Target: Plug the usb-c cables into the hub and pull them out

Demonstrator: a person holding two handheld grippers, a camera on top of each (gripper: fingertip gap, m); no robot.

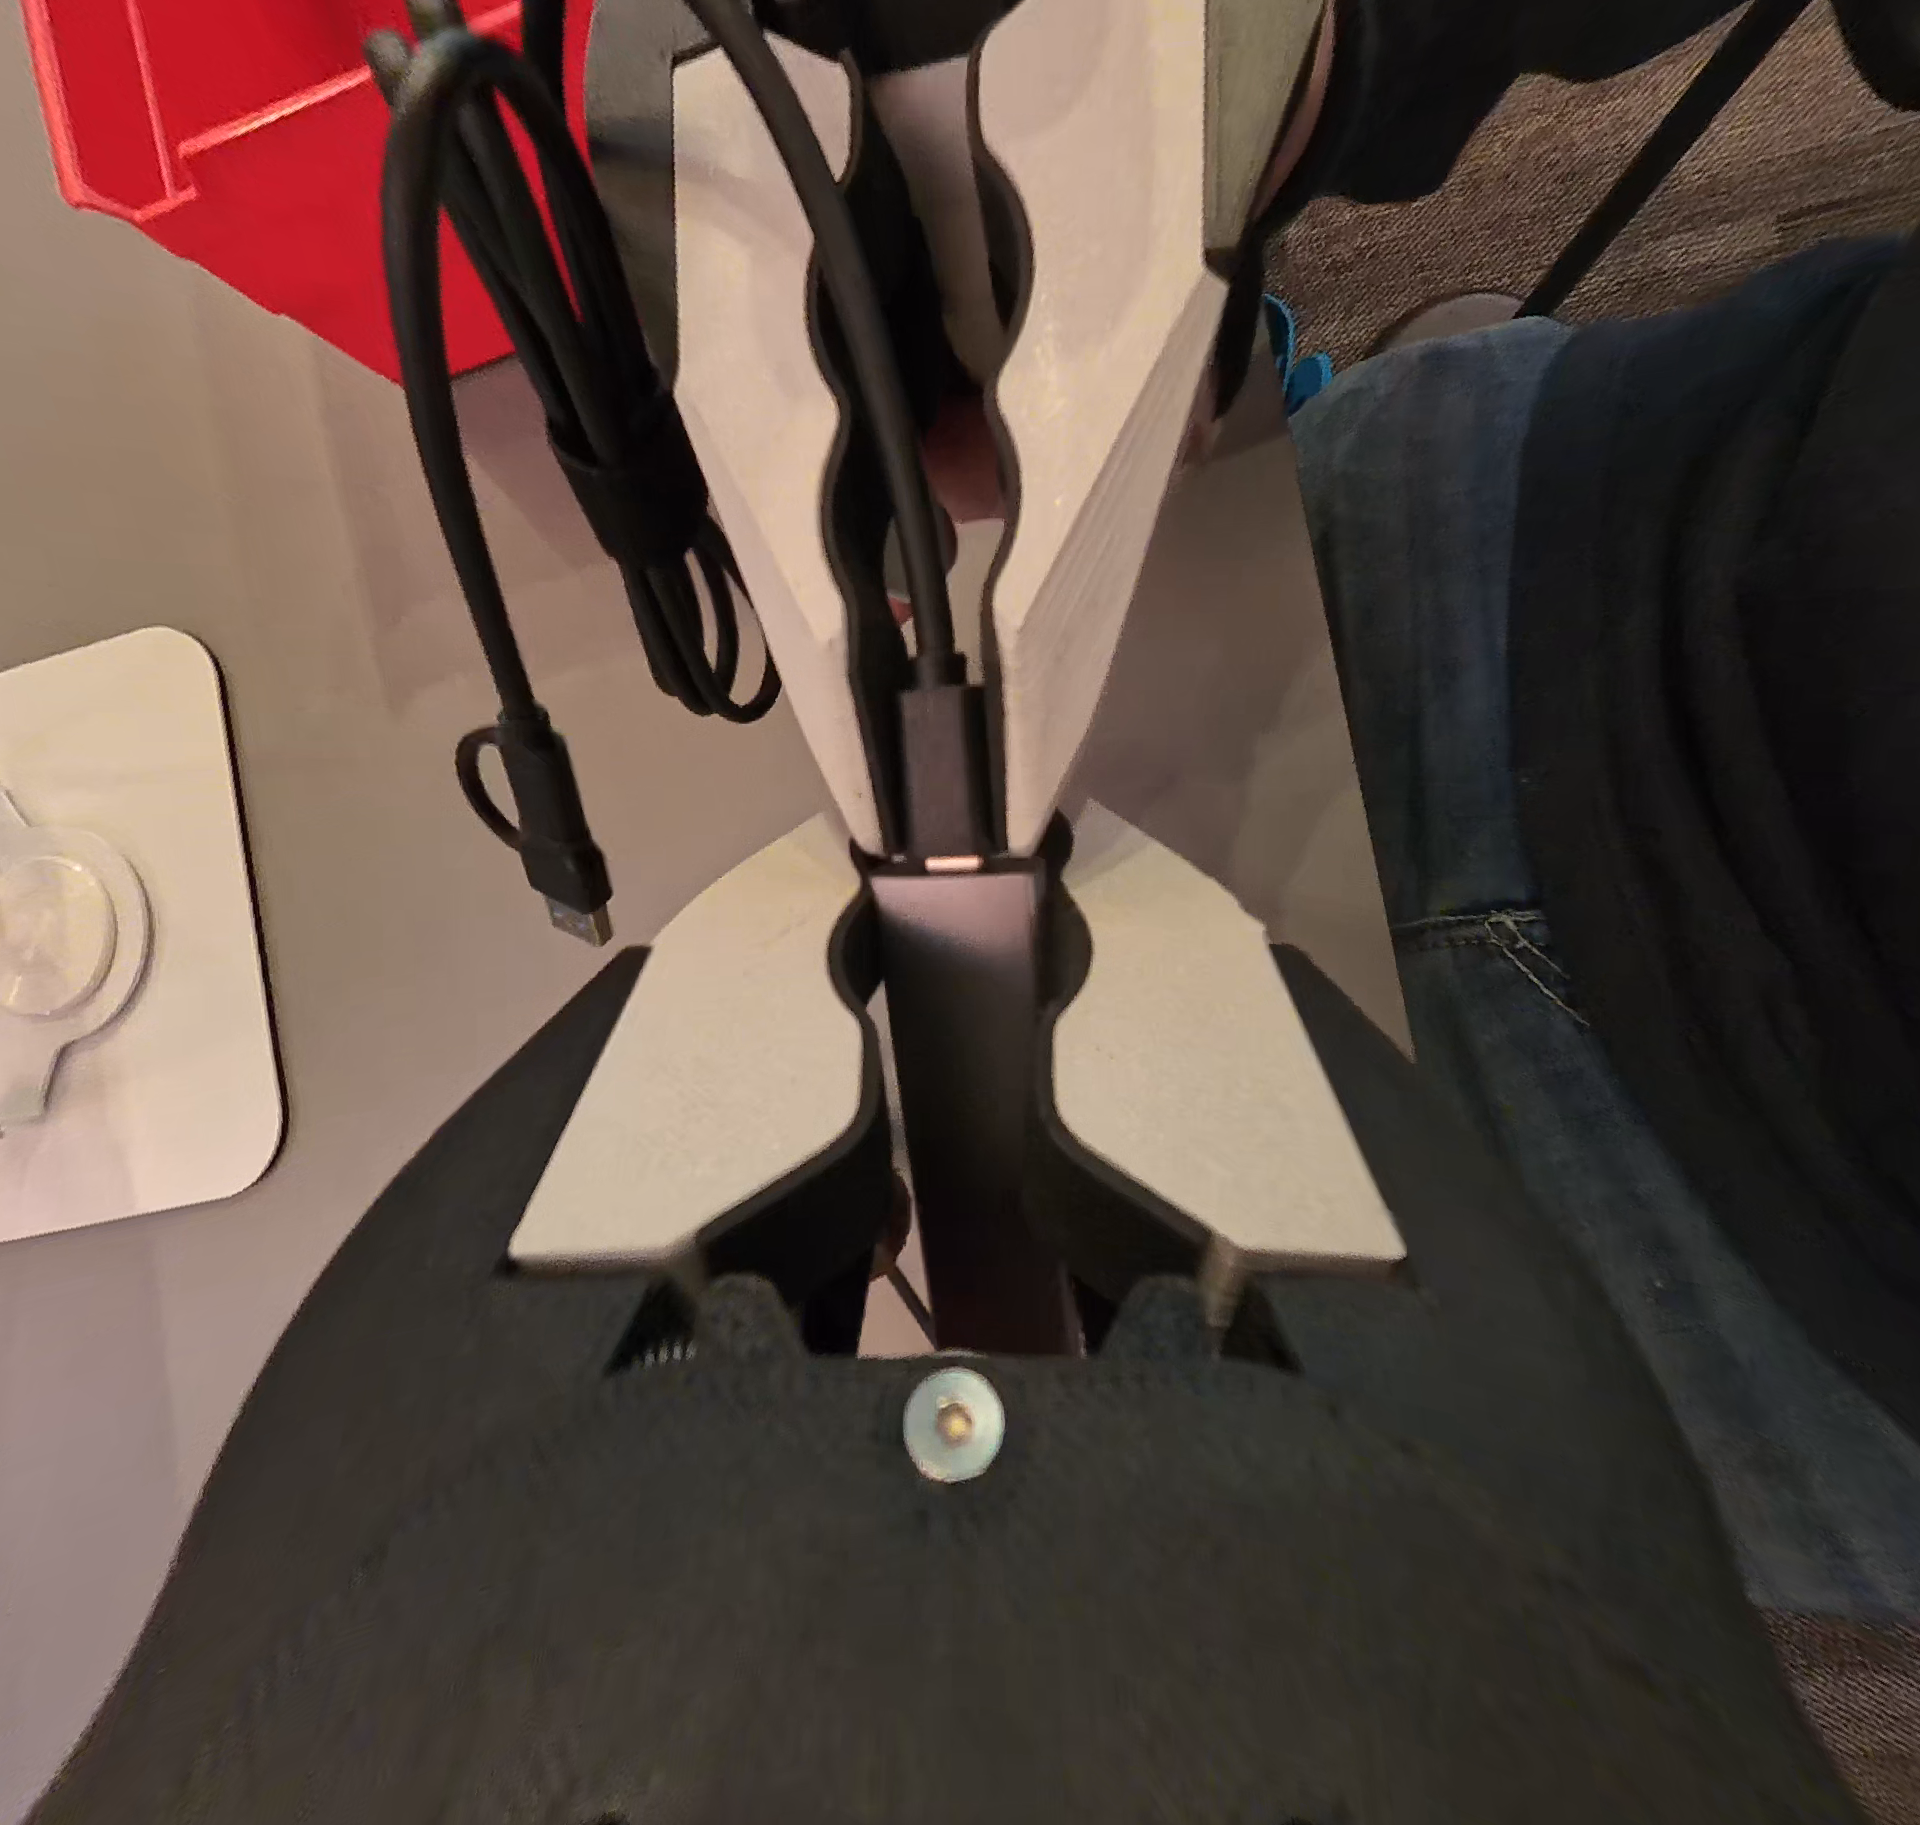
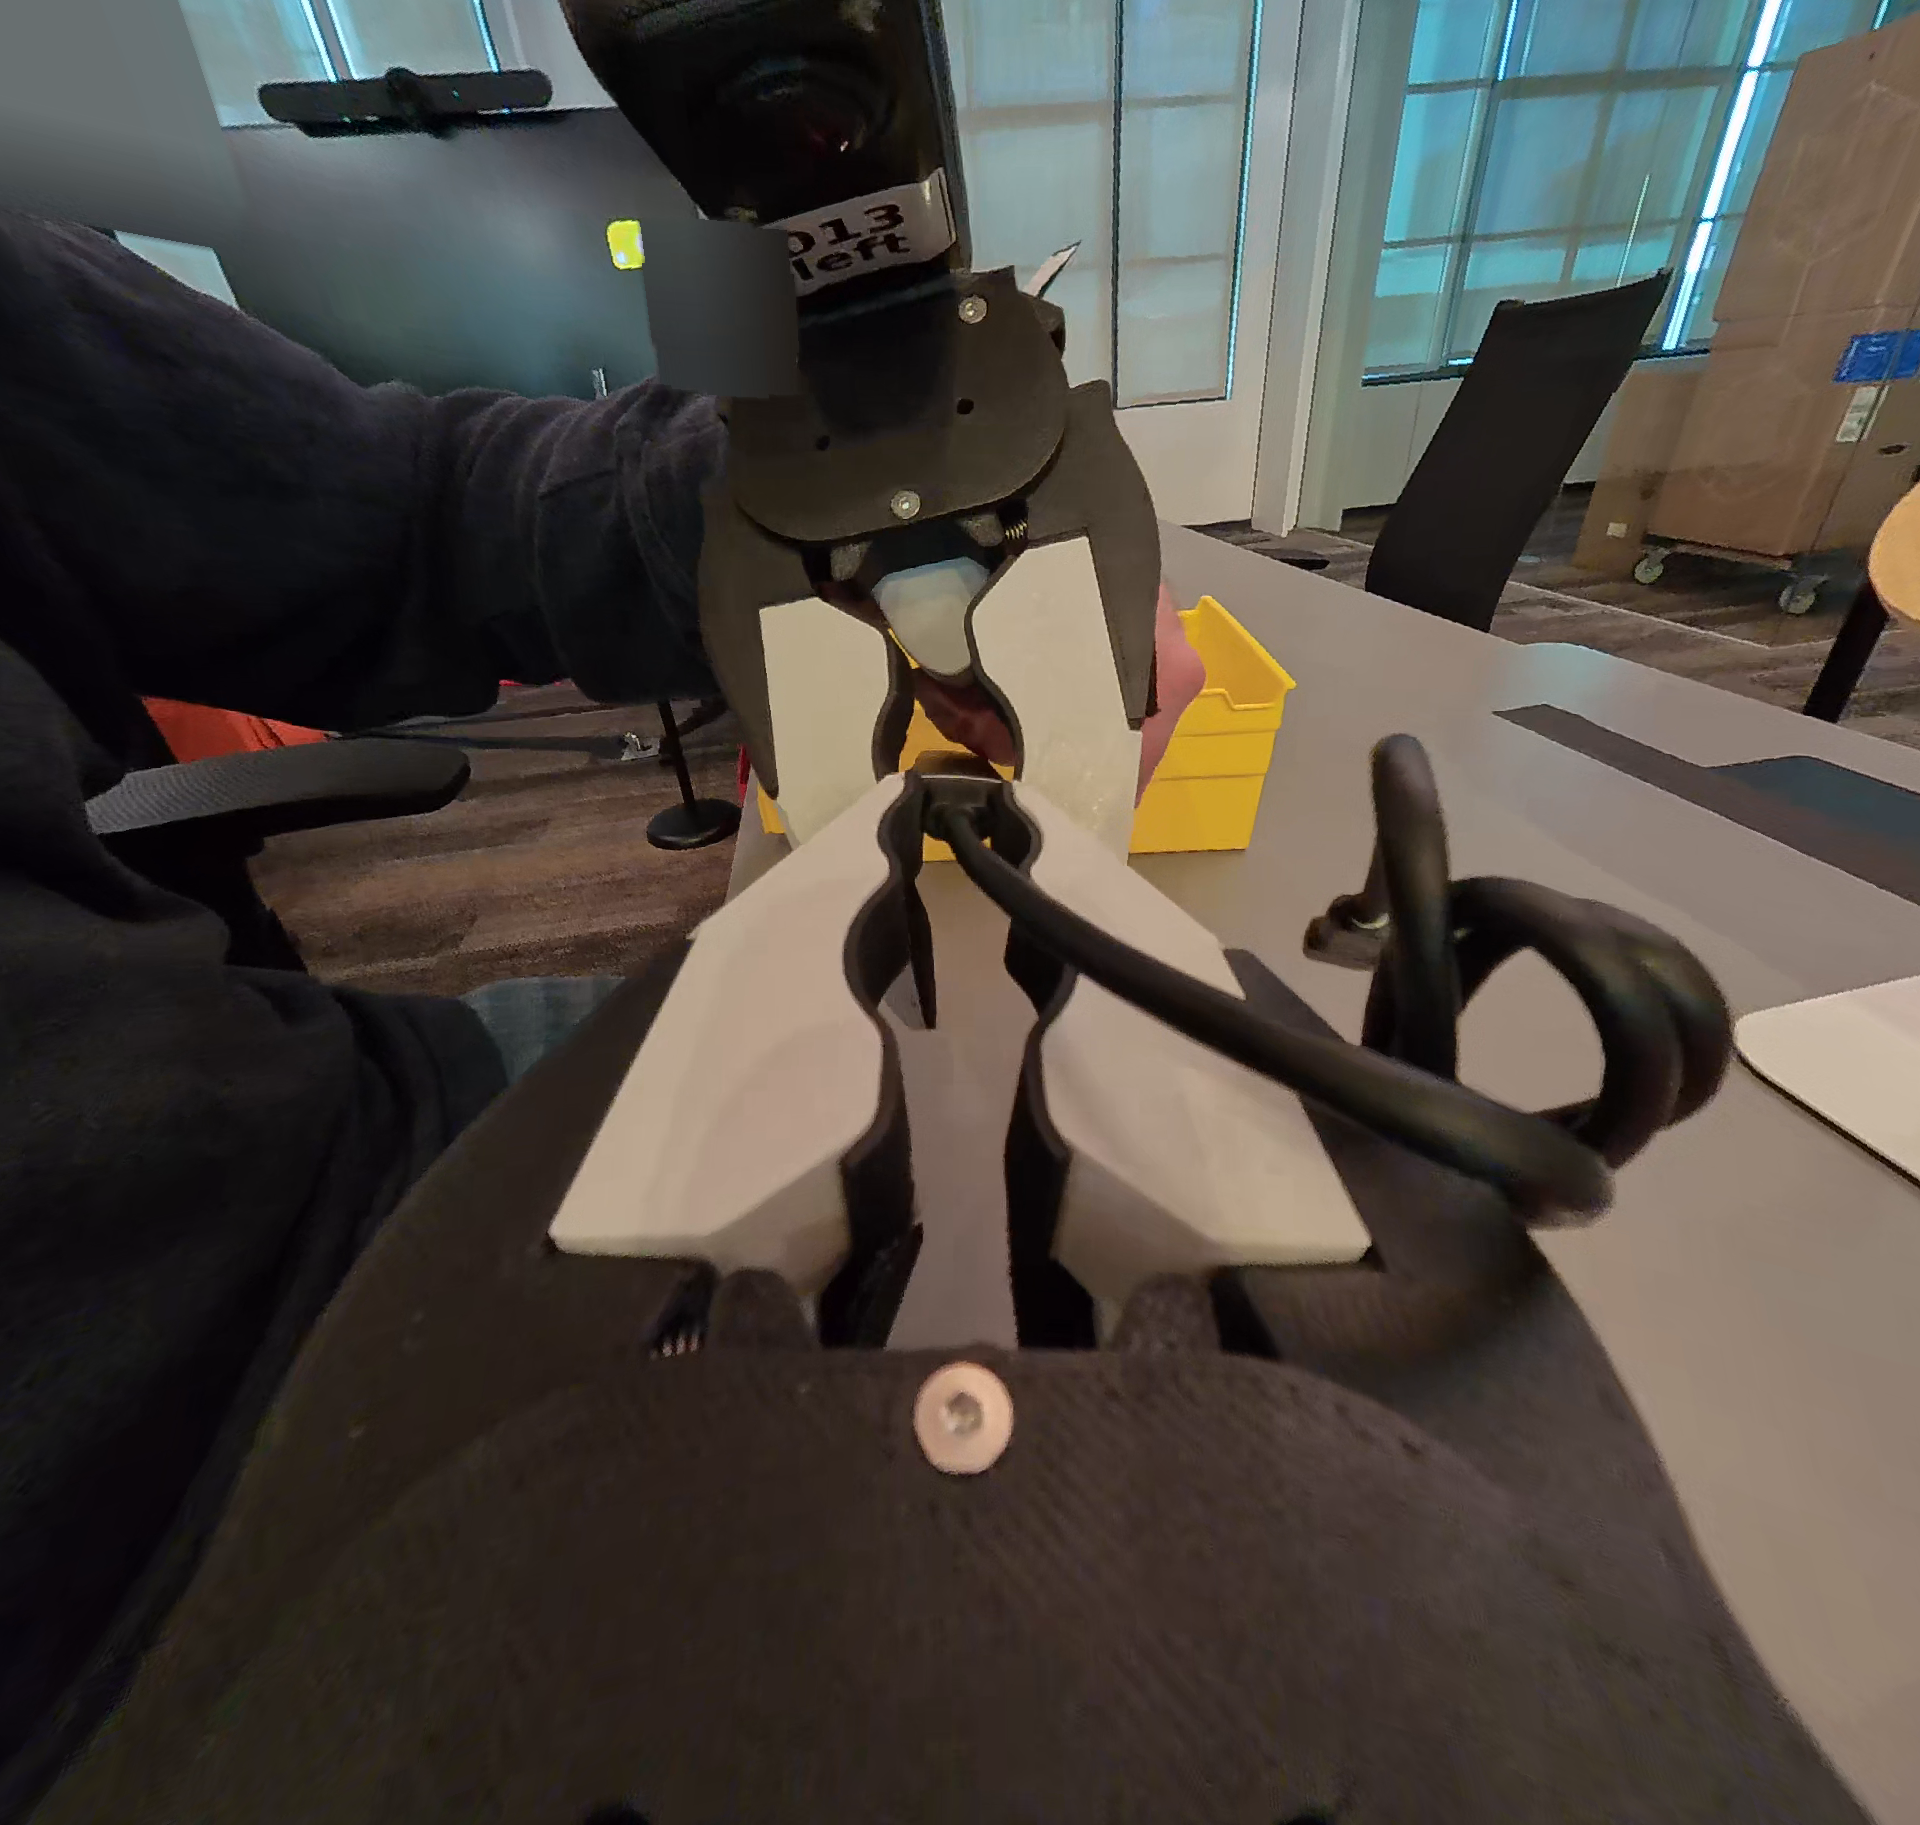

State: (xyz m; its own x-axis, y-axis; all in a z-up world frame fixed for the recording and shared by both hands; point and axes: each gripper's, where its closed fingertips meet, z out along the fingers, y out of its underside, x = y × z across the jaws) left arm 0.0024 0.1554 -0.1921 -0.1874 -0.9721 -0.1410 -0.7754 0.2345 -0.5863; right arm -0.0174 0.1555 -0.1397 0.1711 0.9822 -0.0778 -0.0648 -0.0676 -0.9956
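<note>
Hub sits clamped between the two white fingers of the left gripper in the left wrist view, a dark narrow bar pointing straight ahead. One black plug meets its front end, with a strip of metal showing at the joint, and the right gripper comes in from the top of the frame, its two white fingers closed on that plug. One black cable runs up from the plug between those fingers and joins a strapped bundle hanging to the left, which ends in one loose connector. Below lie a grey bench, one red bin and one white pad; a person's jeans fill the right side. In the right wrist view, the right gripper pinches the plug at its fingertips, while the left gripper faces it and holds the hub, of which only the near end shows. The cable curves right into the looped bundle above the bench. One yellow bin stands behind, and one dark sleeve reaches in from the left.
</note>
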